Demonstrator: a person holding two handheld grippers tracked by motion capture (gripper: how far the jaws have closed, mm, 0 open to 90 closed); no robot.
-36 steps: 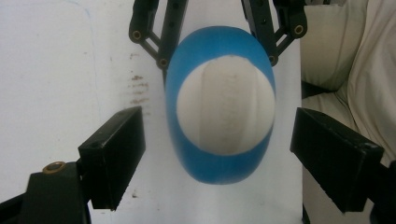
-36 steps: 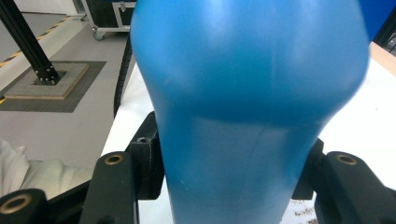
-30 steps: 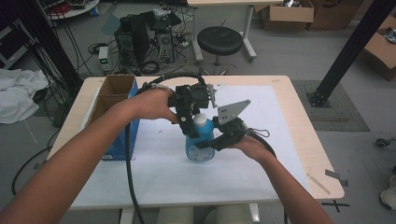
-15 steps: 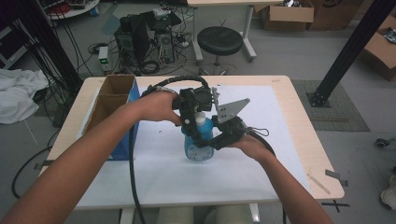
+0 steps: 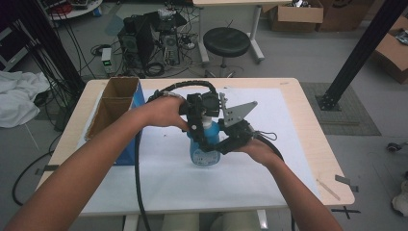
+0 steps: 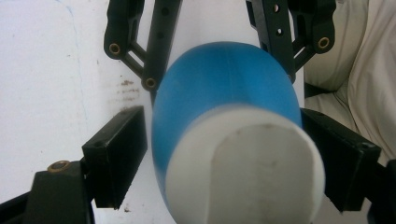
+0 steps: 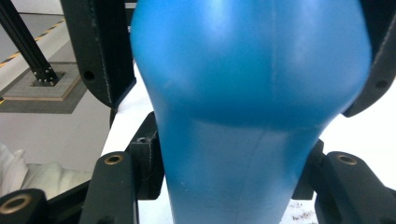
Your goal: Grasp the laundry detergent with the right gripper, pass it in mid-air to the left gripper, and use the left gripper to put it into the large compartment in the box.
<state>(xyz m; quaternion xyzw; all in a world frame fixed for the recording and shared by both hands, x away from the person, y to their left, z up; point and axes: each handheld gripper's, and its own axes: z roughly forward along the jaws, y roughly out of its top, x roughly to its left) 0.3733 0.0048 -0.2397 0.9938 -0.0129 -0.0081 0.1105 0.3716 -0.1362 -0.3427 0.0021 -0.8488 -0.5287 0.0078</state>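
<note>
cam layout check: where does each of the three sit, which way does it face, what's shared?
High view: above table, looking forward and down; both forearms, left gripper, right gripper.
Left gripper view: looks down over white cap of blue plastic bottle; own jaws flank it.
Right gripper view: level, at bottle body; own jaws alongside.
Shared: bottle, white table sheet.

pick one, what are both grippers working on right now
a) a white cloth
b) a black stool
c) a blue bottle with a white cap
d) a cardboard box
c: the high view shows the left gripper and the right gripper meeting at the blue bottle on the white sheet, and the left gripper view looks down on its white cap between the jaws.
</note>
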